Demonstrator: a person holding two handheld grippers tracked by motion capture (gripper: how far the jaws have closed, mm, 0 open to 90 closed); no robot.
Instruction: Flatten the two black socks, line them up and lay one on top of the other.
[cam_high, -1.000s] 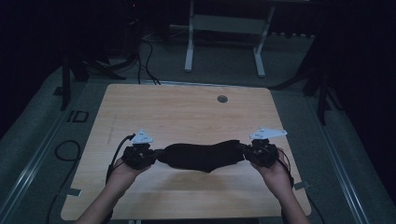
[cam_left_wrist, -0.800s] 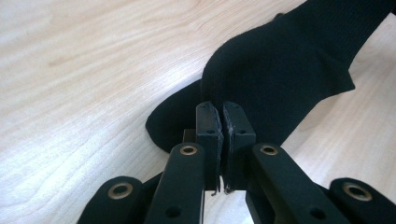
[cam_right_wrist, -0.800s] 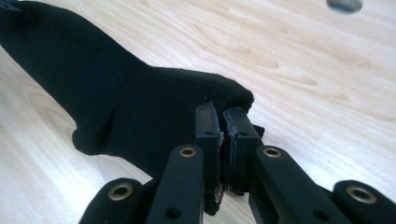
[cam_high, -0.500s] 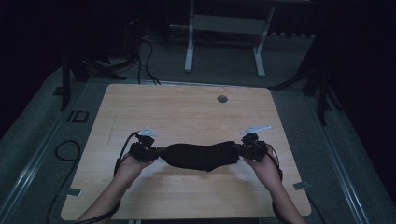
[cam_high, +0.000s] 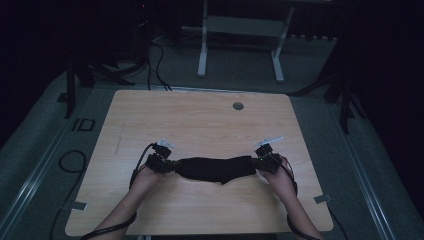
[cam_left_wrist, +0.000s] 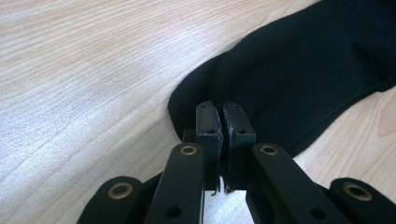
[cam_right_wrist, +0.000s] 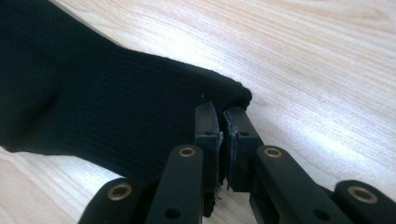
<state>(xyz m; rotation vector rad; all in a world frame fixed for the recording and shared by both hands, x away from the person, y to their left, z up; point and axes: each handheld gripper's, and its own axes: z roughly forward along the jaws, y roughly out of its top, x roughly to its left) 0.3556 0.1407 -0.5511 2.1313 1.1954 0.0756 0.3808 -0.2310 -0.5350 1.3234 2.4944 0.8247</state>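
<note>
cloth (cam_high: 215, 169) on table (cam_high: 200, 120), left gripper (cam_high: 167, 165) left, right gripper (cam_high: 261, 163) right

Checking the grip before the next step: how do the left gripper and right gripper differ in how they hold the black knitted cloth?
The left gripper clamps the black knitted cloth at its left end; the right gripper clamps its right end. In its own view, the left gripper's cloth end looks smooth and rounded; the right gripper's shows fine ribbing and a small corner. Both are shut on the cloth, stretched between them low over the wooden table.

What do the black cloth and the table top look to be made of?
The black cloth looks like a soft matte knit: fine ribs run across it in the right gripper view, and a hemmed edge shows in the left one. The table looks like pale wood or wood-look laminate, smooth with printed-looking grain; which one is unclear.
</note>
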